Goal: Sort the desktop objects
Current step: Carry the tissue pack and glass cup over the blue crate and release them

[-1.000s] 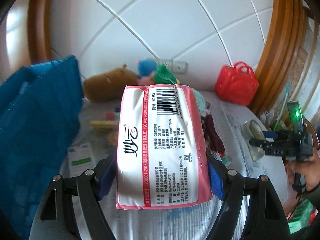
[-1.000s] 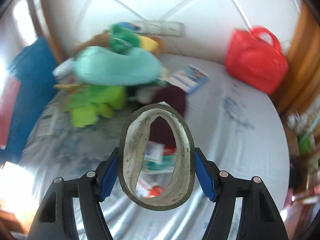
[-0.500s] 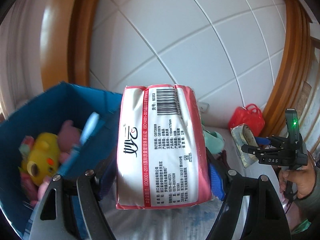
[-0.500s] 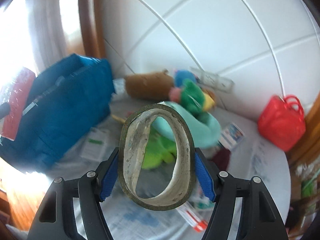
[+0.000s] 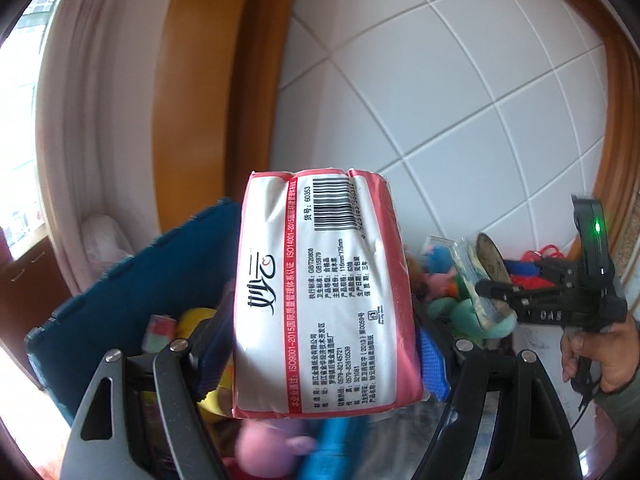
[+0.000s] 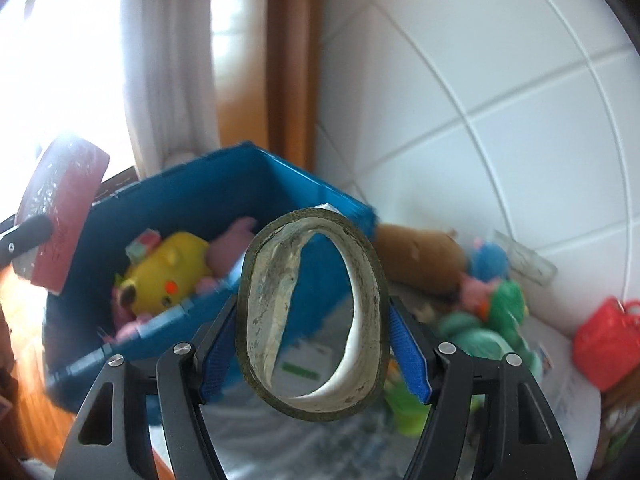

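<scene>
My left gripper (image 5: 320,364) is shut on a pink and white tissue pack (image 5: 324,292), held in the air over the open blue storage box (image 5: 132,280). The pack also shows in the right wrist view (image 6: 60,216), above the box's left rim. My right gripper (image 6: 314,348) is shut on a roll of tape (image 6: 312,312), squeezed oval, held beside the blue box (image 6: 224,208). In the left wrist view the right gripper (image 5: 496,280) with the tape roll (image 5: 486,272) hangs at the right.
The box holds a yellow plush (image 6: 168,272), a pink plush (image 6: 232,240) and small items. On the table lie a brown plush (image 6: 420,252), green plush toys (image 6: 500,316), a red bag (image 6: 604,348) and leaflets. A tiled wall and wooden frame stand behind.
Both grippers have swung left and up with their loads. The tissue pack now hangs over the blue box, and the tape roll has come beside the box.
</scene>
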Motion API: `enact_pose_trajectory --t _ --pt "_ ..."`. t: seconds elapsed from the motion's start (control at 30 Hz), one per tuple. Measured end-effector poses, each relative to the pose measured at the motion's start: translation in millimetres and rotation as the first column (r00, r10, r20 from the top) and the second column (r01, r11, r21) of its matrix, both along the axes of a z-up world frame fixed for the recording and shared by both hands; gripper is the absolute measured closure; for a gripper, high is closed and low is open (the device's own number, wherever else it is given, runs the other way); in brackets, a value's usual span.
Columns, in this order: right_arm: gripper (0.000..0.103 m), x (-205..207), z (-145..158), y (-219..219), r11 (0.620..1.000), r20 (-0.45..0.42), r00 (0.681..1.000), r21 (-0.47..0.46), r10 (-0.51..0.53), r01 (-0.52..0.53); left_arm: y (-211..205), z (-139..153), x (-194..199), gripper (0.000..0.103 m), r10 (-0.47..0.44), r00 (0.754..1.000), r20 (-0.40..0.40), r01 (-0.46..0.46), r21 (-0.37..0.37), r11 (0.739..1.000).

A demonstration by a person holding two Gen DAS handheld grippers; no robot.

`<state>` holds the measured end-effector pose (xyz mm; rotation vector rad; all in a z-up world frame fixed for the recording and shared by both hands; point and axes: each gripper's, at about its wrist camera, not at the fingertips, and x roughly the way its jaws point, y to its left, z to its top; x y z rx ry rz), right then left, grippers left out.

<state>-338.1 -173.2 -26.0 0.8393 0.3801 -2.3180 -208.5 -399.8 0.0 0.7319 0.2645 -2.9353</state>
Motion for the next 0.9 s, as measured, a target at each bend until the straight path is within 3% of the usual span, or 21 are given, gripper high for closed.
enact_pose_trajectory --t 0.3,0.63,0.7,0.73,0.77,0.8,0.9 --pt "0.034 -32.1 11.2 -112.9 0.998 -0.006 0.998 0.026 0.055 -0.055 -58.8 3.4 2.2 0.026 0.036 0.999 -0.01 -0.036 -0.01 0.999" --pt "0.034 -55.6 23.7 -161.3 0.998 -0.03 0.998 0.043 0.051 -0.049 -87.2 2.2 0.6 0.026 0.044 0.999 -0.03 -0.044 0.0 0.999" --pt "0.033 -58.0 23.2 -164.5 0.998 -0.029 0.998 0.045 0.055 -0.053 -90.6 -0.8 -2.0 0.022 0.059 0.998 -0.02 -0.058 0.003 0.998" --pt "0.032 -59.5 22.9 -166.2 0.997 -0.028 0.998 0.047 0.058 -0.056 -93.1 -2.9 -3.2 0.011 0.07 0.997 -0.01 -0.07 0.007 0.998" --pt "0.025 -60.6 21.3 -169.2 0.997 -0.024 0.998 0.053 0.063 -0.062 -95.6 -5.0 -4.4 0.0 0.082 0.997 0.001 -0.082 0.011 0.997" --pt "0.002 -61.6 19.5 -172.5 0.996 -0.021 0.997 0.061 0.069 -0.068 -98.0 -7.1 -5.6 0.0 0.093 0.996 0.011 -0.093 0.015 0.996" --pt "0.001 -60.9 15.6 -175.4 0.996 -0.028 0.997 0.055 0.067 -0.066 -102.1 -13.9 -4.1 0.0 0.111 0.993 0.027 -0.111 0.019 0.994"
